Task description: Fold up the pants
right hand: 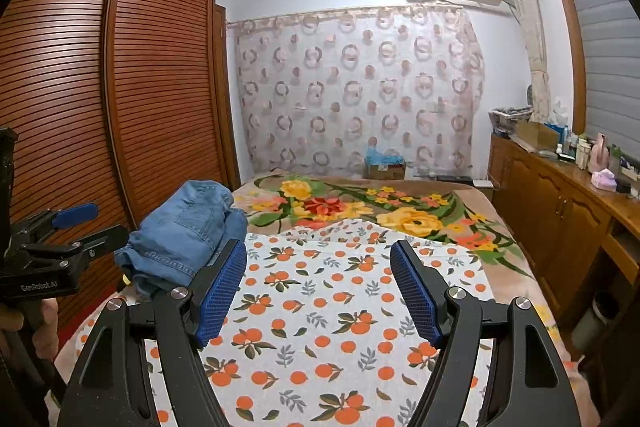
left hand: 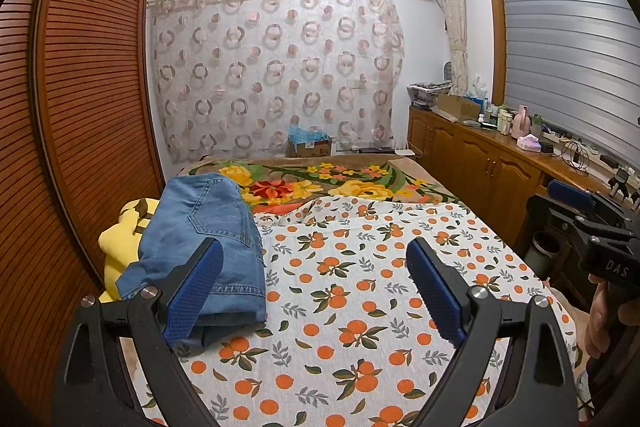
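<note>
A: Left to right, quick. Far left?
B: Brown wardrobe (left hand: 92,75), slatted wooden doors, curved front. Next to it, on the bed's left edge, the pants (left hand: 204,247): blue denim, folded into a thick, rumpled rectangle, stitched hem facing the camera. They sit partly on something soft and yellow (left hand: 116,247).
A: Touching a gripper?
B: Can't tell contact. The left gripper (left hand: 316,287) has its fingers (left hand: 192,291) spread wide, nothing between them; the left finger overlaps the jeans' near edge in the view. Pads are blue and textured, on black arms.
A: Middle?
B: Bed sheet (left hand: 360,287), white cloth printed with oranges and leaves, mostly flat, a few ridges. Behind it a plush floral blanket (left hand: 320,183), yellow and red flowers. Patterned curtain (left hand: 276,71) with rings on the back wall.
A: Right gripper?
B: Right gripper (right hand: 318,291), fingers spread too, empty, over the sheet, pants (right hand: 184,235) off to its left.
A: Far right?
B: Wooden cabinet (left hand: 480,155) with panelled doors, cluttered surface.
</note>
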Tool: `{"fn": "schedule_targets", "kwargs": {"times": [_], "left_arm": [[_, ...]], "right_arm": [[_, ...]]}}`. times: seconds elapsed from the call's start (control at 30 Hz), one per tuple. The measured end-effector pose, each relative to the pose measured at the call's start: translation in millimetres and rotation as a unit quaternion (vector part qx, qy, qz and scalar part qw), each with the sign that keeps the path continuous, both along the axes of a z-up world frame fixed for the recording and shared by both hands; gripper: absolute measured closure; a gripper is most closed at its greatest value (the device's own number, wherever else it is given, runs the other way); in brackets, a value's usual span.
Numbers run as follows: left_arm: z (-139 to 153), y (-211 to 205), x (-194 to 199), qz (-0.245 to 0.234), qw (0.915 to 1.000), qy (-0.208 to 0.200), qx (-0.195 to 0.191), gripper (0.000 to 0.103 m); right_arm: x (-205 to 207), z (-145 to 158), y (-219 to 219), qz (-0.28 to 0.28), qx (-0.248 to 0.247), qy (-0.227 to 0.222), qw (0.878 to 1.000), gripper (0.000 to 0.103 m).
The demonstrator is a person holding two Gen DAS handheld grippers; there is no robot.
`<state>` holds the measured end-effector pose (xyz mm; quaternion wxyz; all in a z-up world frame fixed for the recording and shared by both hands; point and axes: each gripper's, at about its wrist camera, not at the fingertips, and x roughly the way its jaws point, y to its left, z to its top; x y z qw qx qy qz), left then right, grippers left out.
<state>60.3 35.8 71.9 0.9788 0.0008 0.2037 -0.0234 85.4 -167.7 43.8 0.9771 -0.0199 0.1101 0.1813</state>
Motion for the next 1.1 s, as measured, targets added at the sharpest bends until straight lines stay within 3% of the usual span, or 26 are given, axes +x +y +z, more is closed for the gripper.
{"fn": "schedule_targets", "kwargs": {"times": [1.1], "left_arm": [[-0.5,-0.2,-0.3,-0.001,1.0000,0.000,0.001,0.010]], "right_arm": [[1.9,0.7,-4.2,0.002,0.001,0.000,1.000,0.026]]}}
